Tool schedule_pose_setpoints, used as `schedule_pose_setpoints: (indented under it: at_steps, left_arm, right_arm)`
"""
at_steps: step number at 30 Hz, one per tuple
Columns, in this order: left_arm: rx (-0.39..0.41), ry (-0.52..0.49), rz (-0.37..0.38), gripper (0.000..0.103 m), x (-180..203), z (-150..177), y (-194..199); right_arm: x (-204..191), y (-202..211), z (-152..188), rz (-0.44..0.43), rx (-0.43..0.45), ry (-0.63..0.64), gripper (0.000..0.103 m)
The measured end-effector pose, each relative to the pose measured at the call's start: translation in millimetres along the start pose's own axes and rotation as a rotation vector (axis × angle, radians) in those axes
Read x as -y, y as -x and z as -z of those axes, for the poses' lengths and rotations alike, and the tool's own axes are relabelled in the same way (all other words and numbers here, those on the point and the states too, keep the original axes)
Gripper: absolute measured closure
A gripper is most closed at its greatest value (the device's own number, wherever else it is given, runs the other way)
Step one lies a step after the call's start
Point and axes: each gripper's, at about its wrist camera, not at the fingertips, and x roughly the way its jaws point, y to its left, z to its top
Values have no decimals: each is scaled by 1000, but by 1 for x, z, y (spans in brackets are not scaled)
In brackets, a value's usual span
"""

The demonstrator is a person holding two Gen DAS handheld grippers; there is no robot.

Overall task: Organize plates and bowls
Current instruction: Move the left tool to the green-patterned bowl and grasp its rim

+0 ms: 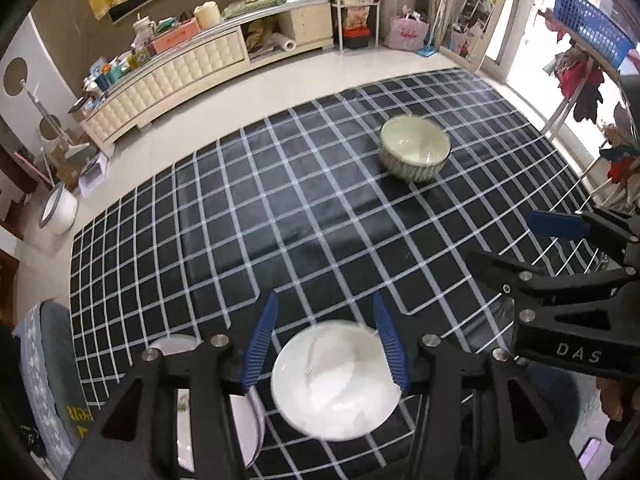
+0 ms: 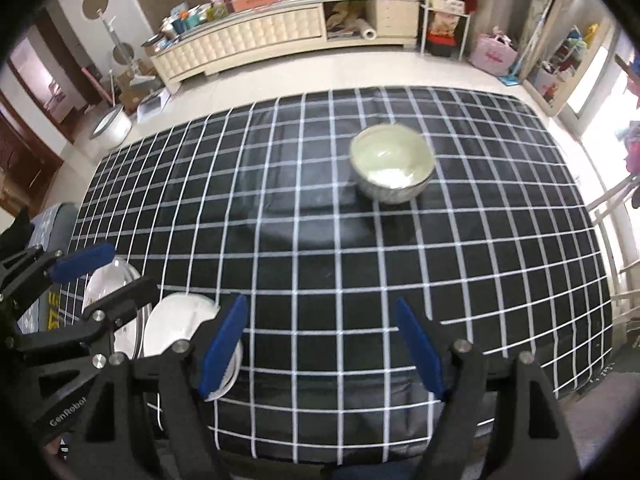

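Two grippers hang above a table covered with a black cloth (image 1: 248, 208) that carries a white grid pattern. The left gripper (image 1: 326, 344) points steeply down, and its blue fingers (image 1: 262, 344) stand apart, about half open. A white bowl (image 1: 336, 376) lies on the cloth below them, near the near edge of the table, and it looks blurred. The pads do not press on it, so the jaws hold nothing. Just left of this bowl, partly hidden behind the black frame of the gripper, are flat white plates (image 1: 176, 346), close to the near left corner; how many are stacked there I cannot tell.

The right gripper (image 2: 320, 344) is spread wide, and between its blue fingers (image 2: 420, 352) only the checked cloth shows. It grips nothing. In the left wrist view it appears at the right side, above the near right part of the table.

One green-white bowl (image 1: 414, 148) with a patterned outer wall stands upright and alone toward the far right part of the table, well apart from both grippers and from the white dishes.

Beyond the far edge there is a pale floor (image 2: 320, 72) and a long cream cabinet (image 2: 248, 40) against the wall, with many small things on top of it.
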Motion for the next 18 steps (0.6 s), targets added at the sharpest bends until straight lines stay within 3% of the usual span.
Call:
schedule_pose_setpoints:
  at_steps: [9, 18]
  left_arm:
    - [15, -42, 22, 55, 27, -60, -19]
    - [-33, -50, 27, 55, 39, -111, -69]
  right_arm:
    - [36, -6, -35, 3, 25, -29, 23]
    - [77, -34, -68, 33, 8, -71, 23]
